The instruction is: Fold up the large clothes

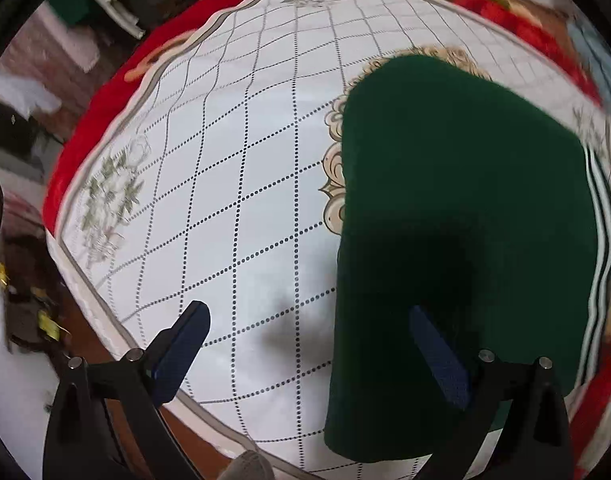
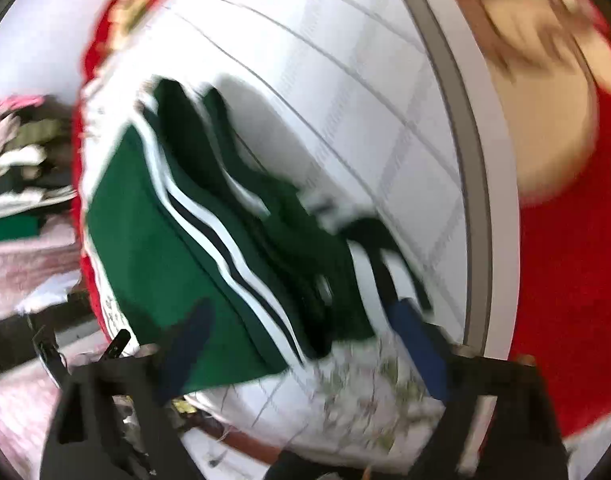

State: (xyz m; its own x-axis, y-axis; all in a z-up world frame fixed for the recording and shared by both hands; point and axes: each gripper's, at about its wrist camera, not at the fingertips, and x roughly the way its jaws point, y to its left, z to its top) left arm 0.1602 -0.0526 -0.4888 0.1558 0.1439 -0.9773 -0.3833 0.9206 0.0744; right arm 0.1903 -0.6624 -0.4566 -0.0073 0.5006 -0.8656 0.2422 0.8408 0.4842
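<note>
dark green garment with white side stripes [image 1: 457, 208] flat on white quilted cover [image 1: 225, 184], under both tools. left gripper [image 1: 309, 344] spread wide, empty. right gripper [image 2: 301, 340] spread wide too, nothing clamped.

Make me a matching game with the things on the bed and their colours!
Things:
1. folded garment
2. blanket under the sheet
3. sheet with the diamond grid
4. pads on the left tongs

Colours:
A. white
B. dark blue
C. dark green with white side stripes
D. red

Pairs: 1-C, 2-D, 3-A, 4-B
</note>
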